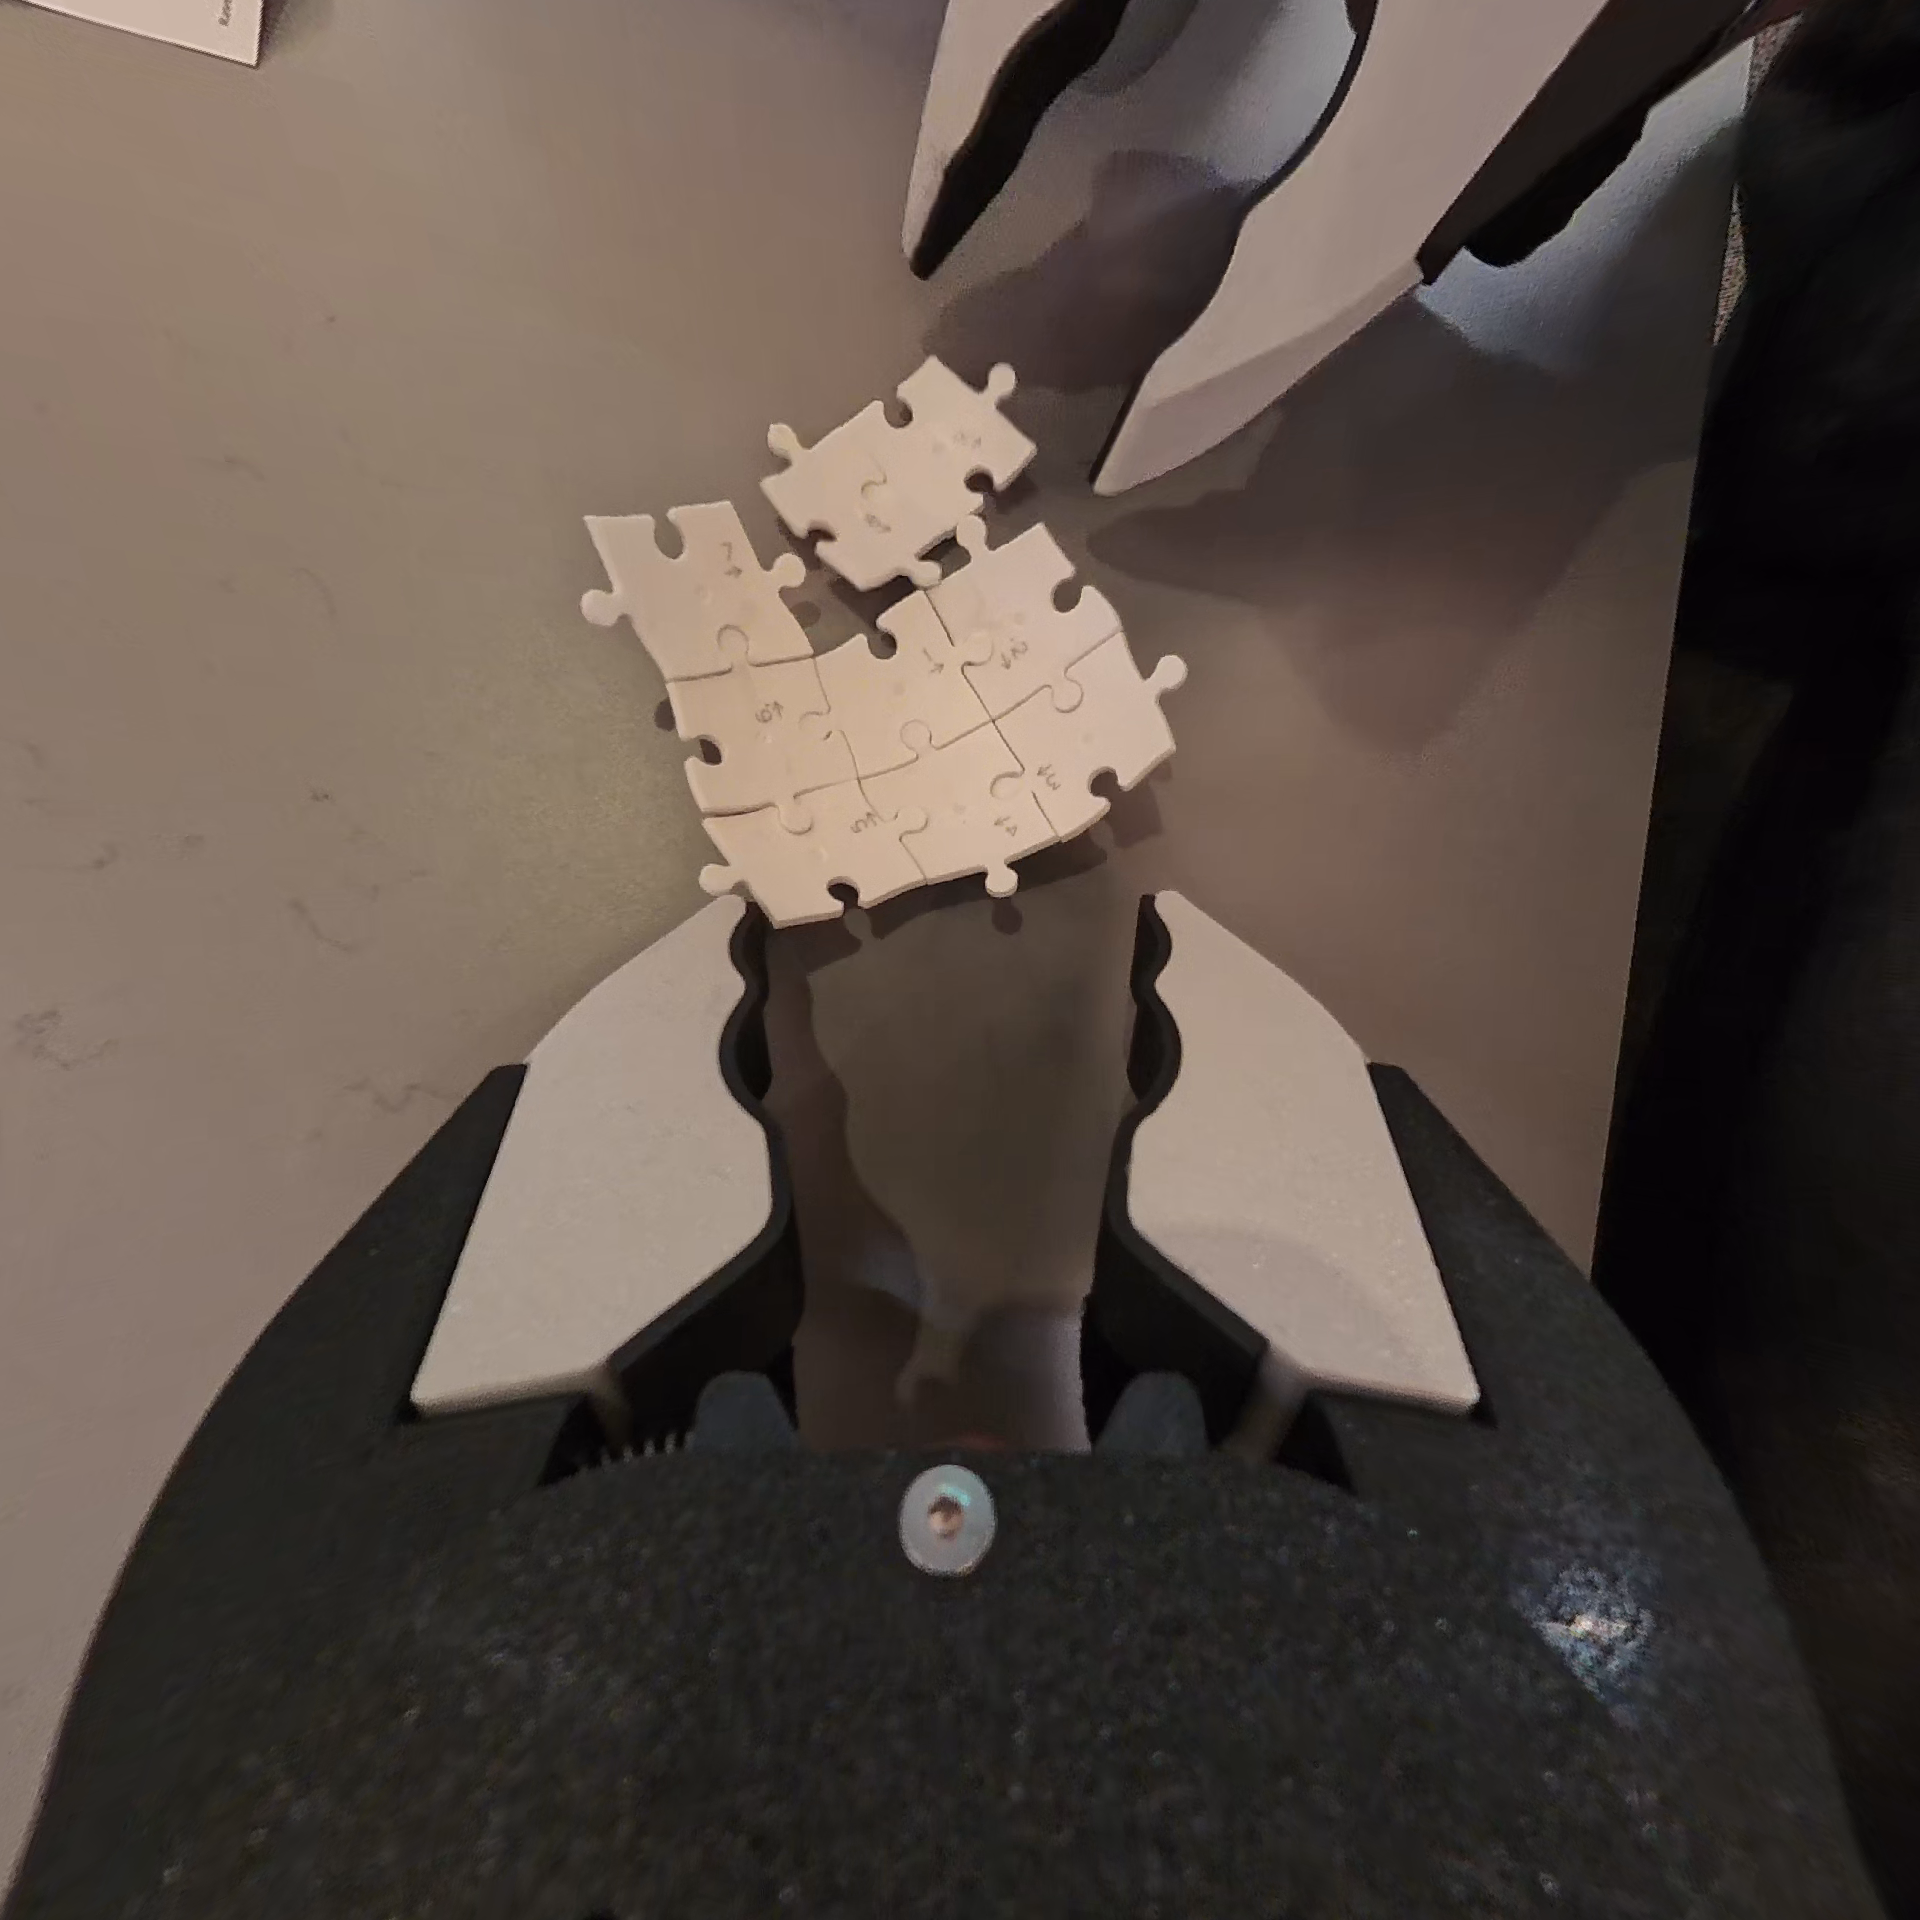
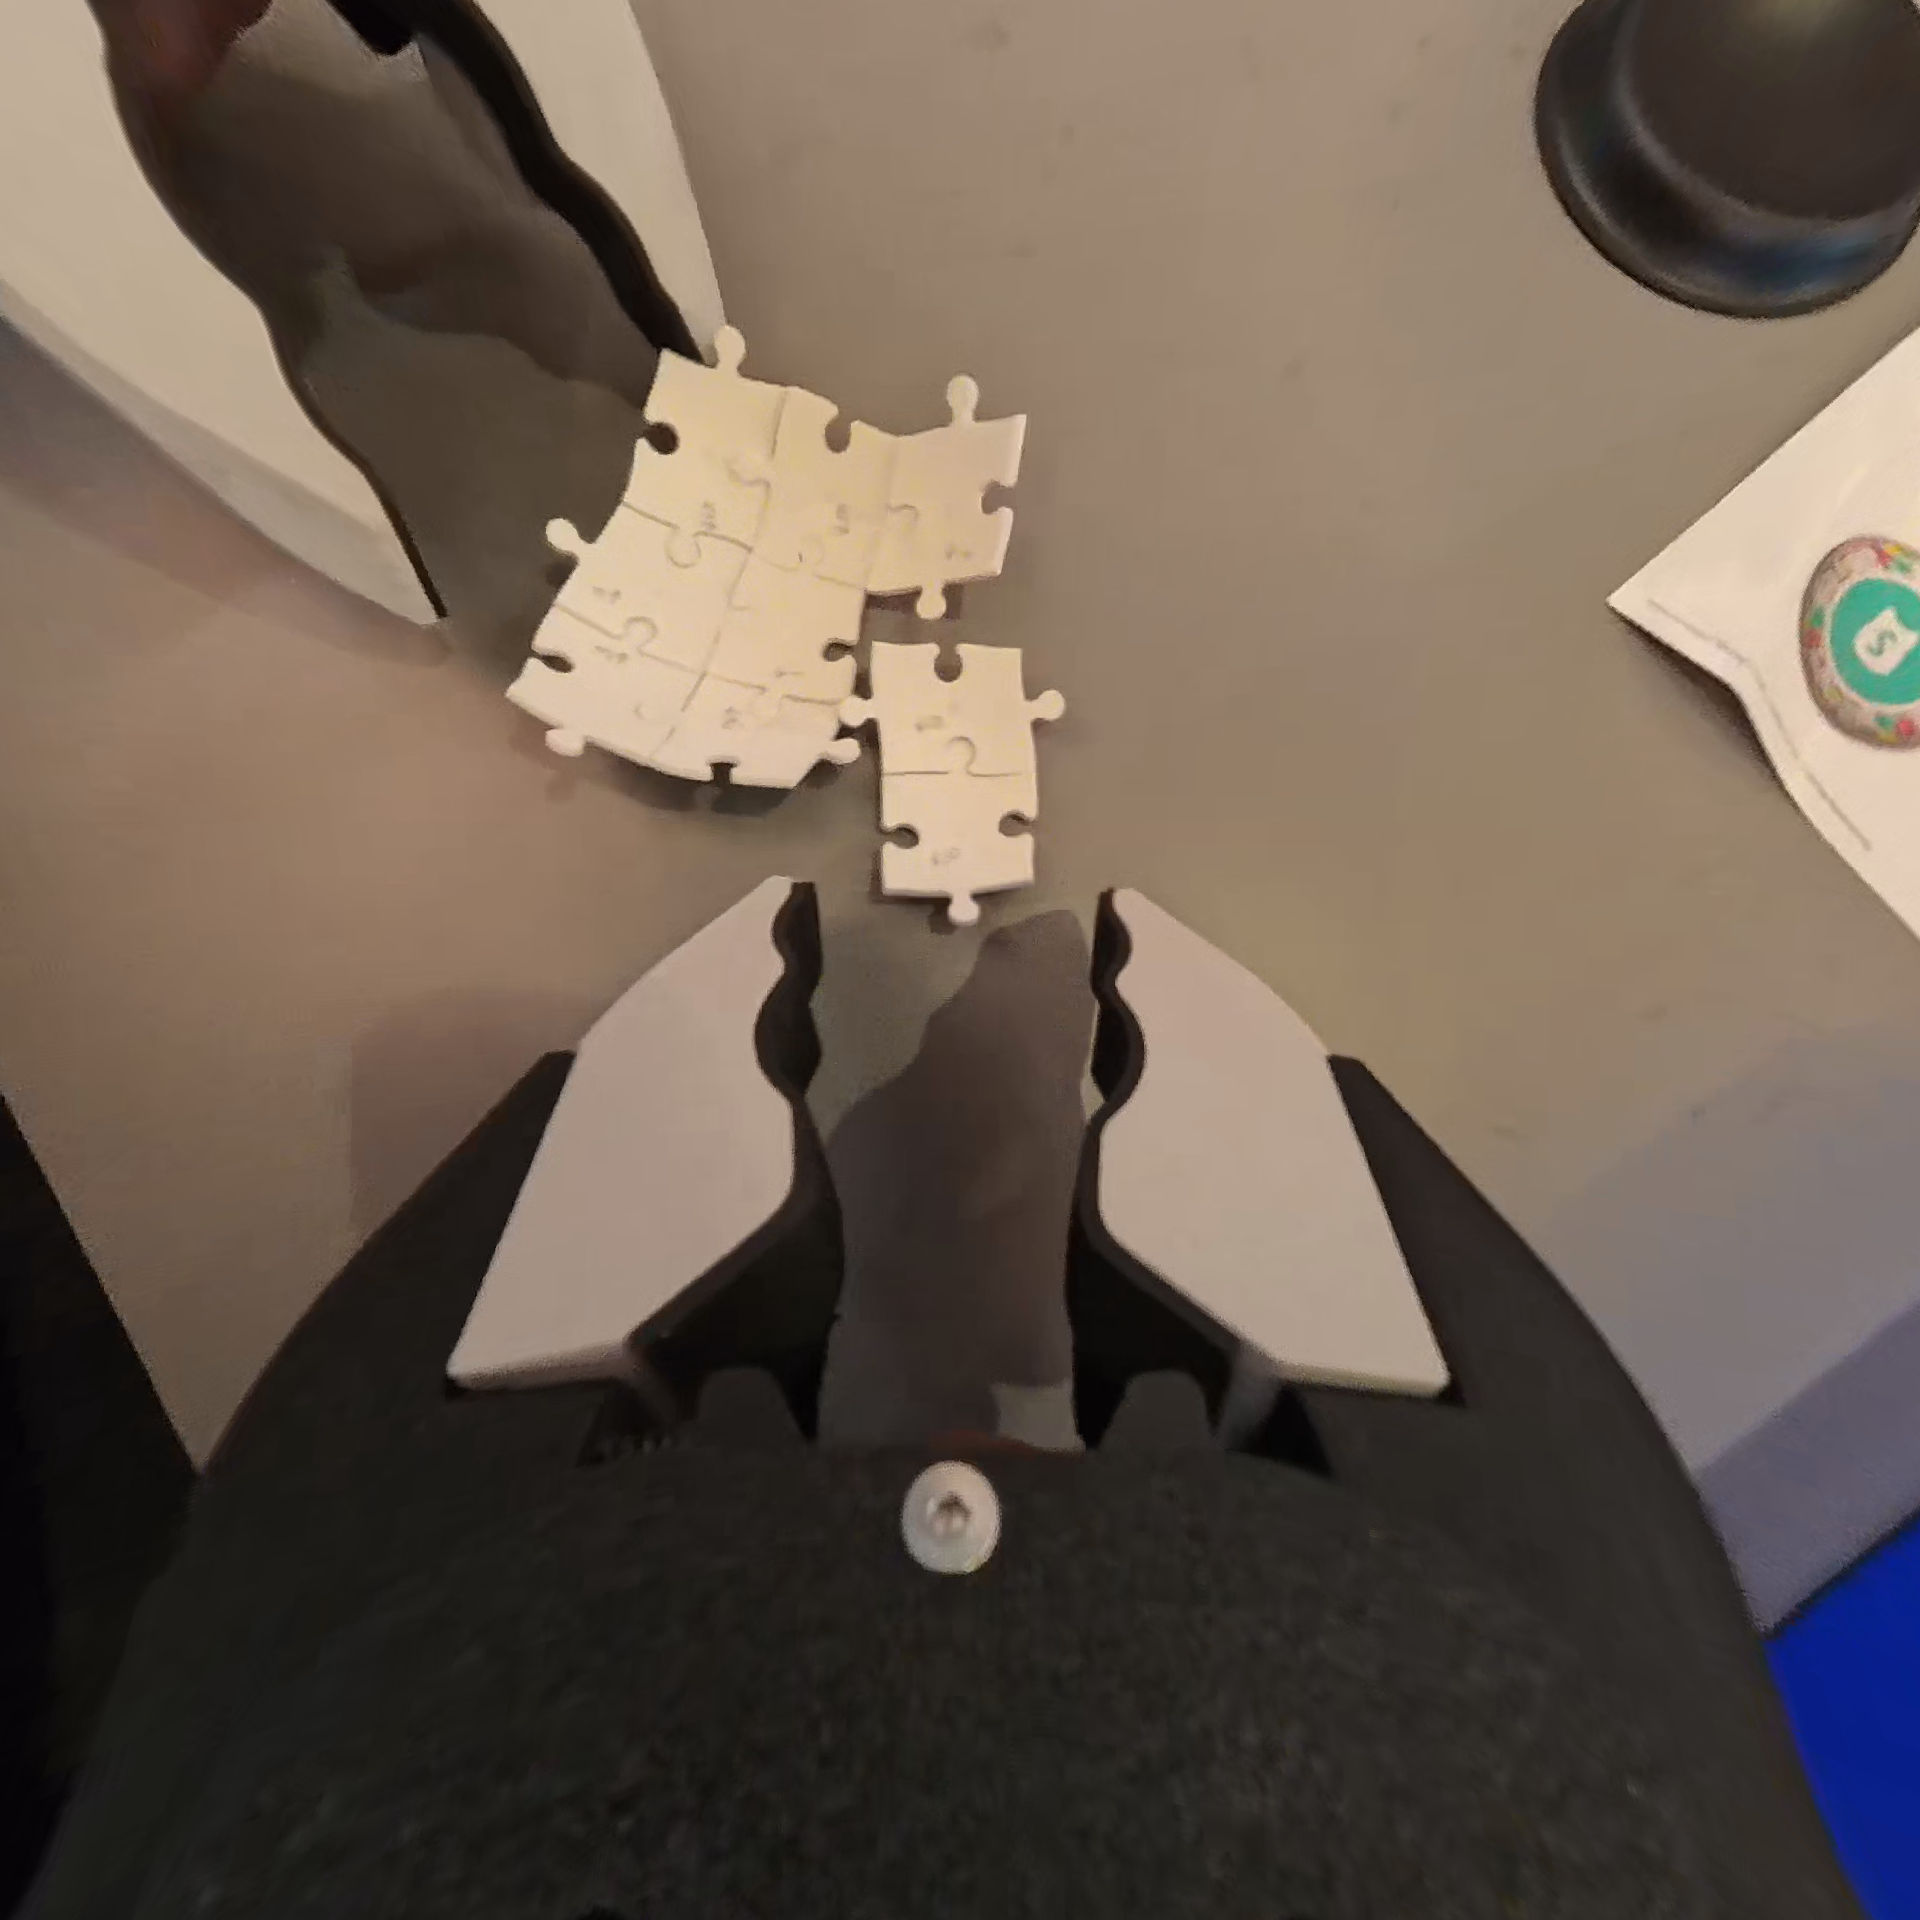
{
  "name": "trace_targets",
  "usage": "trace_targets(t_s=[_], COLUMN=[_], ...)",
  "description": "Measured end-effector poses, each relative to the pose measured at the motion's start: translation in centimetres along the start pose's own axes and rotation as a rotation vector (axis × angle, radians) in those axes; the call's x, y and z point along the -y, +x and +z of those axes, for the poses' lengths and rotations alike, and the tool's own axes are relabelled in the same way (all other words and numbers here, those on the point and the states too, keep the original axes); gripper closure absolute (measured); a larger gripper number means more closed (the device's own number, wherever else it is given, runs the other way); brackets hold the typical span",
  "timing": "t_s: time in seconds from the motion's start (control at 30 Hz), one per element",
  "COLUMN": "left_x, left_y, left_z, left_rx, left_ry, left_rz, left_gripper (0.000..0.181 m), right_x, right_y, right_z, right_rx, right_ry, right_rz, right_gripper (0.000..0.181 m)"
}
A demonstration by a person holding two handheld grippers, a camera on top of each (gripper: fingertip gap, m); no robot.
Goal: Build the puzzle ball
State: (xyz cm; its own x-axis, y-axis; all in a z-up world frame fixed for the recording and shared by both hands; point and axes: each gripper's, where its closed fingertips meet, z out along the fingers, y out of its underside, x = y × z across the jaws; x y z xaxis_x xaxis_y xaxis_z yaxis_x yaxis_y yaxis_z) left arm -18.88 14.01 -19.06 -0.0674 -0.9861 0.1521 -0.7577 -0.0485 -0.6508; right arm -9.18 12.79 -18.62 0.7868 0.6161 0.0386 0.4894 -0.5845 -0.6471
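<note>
Left gripper (image 1: 943, 914): fingers spread wide, holding nothing; left fingertip sits at the lower edge of the joined puzzle section (image 1: 914, 717), contact possible but unclear. Right gripper (image 2: 951, 904): fingers likewise apart and empty, just below the two-piece strip (image 2: 956, 769). Both white assemblies lie mid-frame on the grey table (image 2: 1299, 416). Only the right wrist view shows a black round base (image 2: 1745, 145) upper right and a printed sheet (image 2: 1787, 665) at right.

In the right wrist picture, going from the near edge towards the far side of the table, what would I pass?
Open right gripper → small white two-piece puzzle strip → larger curved white joined puzzle section → round black base at the far right corner.
</note>
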Motion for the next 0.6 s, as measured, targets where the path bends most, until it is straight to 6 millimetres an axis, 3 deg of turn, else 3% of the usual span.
trace_targets(t_s=[0.17, 0.23, 0.3, 0.6], left_x=[0.0, 0.1, 0.0, 0.0], left_y=[0.0, 0.0, 0.1, 0.1], left_z=[0.0, 0.1, 0.1, 0.0], left_rx=[-0.003, -0.003, -0.002, 0.001], left_ry=[0.0, -0.001, -0.004, -0.004], left_rz=[-0.001, 0.001, 0.002, 0.001], left_gripper=[0.114, 0.114, 0.114, 0.115], right_x=[0.0, 0.2, 0.2, 0.8], right_y=[0.7, 0.1, 0.0, 0.5], right_z=[1.0, 1.3, 1.3, -0.4], right_rx=[-0.056, -0.009, -0.002, -0.144], right_ry=[-0.006, -0.002, -0.007, -0.087], right_rz=[-0.075, -0.092, -0.096, -0.112], right_gripper=[0.132, 0.148, 0.152, 0.153])
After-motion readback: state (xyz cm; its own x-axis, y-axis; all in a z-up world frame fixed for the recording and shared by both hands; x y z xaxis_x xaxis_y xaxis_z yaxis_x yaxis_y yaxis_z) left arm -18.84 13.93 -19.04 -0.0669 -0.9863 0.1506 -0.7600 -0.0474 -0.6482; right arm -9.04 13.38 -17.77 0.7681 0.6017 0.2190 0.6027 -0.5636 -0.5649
